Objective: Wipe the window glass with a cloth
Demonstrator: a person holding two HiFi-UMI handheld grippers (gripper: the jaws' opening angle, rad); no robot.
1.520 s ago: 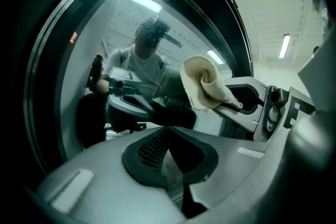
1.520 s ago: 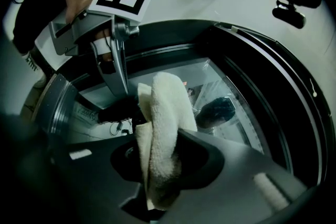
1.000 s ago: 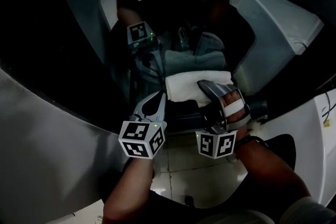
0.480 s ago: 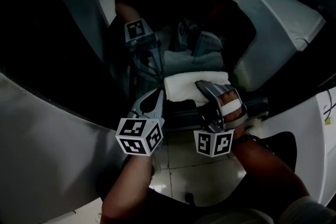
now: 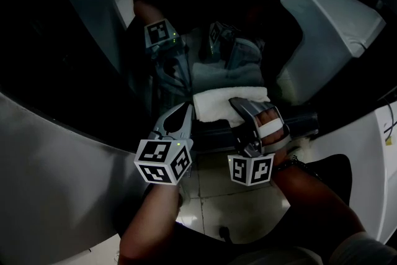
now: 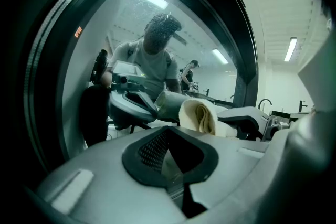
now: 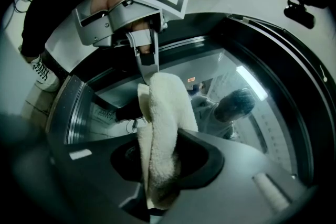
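Note:
A folded white cloth (image 5: 226,103) lies against the dark round window glass (image 5: 205,40), which mirrors the person and both grippers. My right gripper (image 5: 240,103) is shut on the cloth (image 7: 163,134), which sticks up from between its jaws and touches the glass (image 7: 252,97). My left gripper (image 5: 185,110) sits just left of the cloth, its jaws together with nothing in them, tips at the glass. In the left gripper view the cloth (image 6: 202,115) shows end-on, beyond my left gripper (image 6: 170,157). The right gripper view shows the left gripper (image 7: 144,60) above the cloth.
A thick dark door ring (image 7: 294,76) frames the glass. White machine panels (image 5: 335,28) stand at the right and a grey curved panel (image 5: 56,177) at the left. Tiled floor (image 5: 223,195) lies below my arms. A shoe (image 7: 44,73) shows at left.
Both grippers and the cloth have drifted slightly left across the glass. The right gripper's hold on the cloth is unchanged.

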